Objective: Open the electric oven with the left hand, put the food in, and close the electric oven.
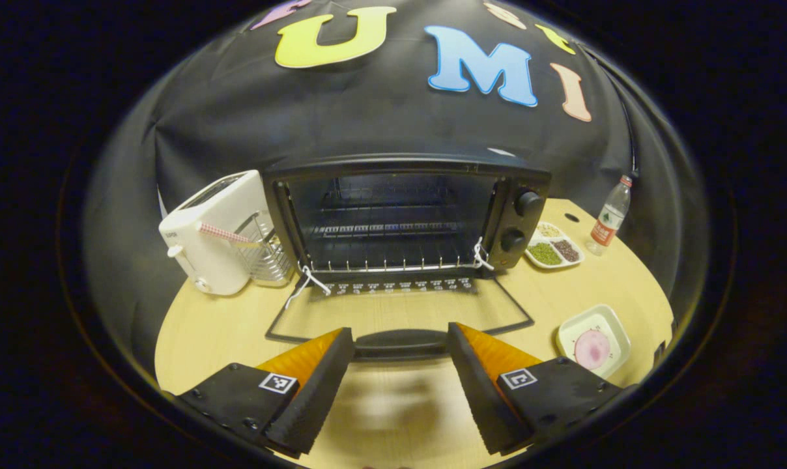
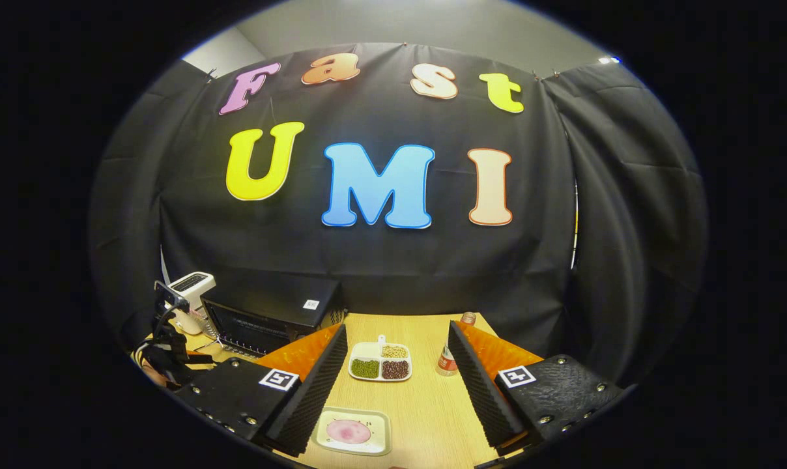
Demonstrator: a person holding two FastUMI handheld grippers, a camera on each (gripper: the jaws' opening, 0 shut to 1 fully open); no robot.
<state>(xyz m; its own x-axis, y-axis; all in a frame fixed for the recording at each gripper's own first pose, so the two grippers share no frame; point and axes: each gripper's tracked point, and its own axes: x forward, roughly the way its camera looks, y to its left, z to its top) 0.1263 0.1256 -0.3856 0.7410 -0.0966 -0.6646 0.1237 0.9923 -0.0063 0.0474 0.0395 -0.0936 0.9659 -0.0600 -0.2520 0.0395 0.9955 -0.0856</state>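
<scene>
My left gripper (image 1: 400,384) hangs low over the bench (image 1: 224,312) with its fingers spread wide and nothing between them. Just ahead of the fingertips lies the handle (image 1: 400,343) of the electric oven (image 1: 406,218), whose glass door (image 1: 400,312) is folded all the way down and lies flat over the bench toward me. The handle sits in the gap between my two fingers but I cannot tell whether either one touches it. Behind the door the oven cavity stands open, with a wire rack (image 1: 393,260) across it and two knobs on the right-hand panel.

The food, a pink round slice (image 1: 592,348), rests in a small white square dish (image 1: 612,326) on the bench, off to the right of my left gripper and well apart from it. In the right gripper view the same dish (image 2: 374,426) lies just ahead of my right gripper (image 2: 397,397), low between its fingers, which are also wide apart and hold nothing.

A white toaster (image 1: 211,228) stands left of the oven with a wire basket (image 1: 263,251) between them. Right of the oven is a divided plate (image 1: 553,251) of beans and grains, and beyond it a plastic water bottle (image 1: 610,215). The bench is pale wood, and black cloth closes the booth behind it.
</scene>
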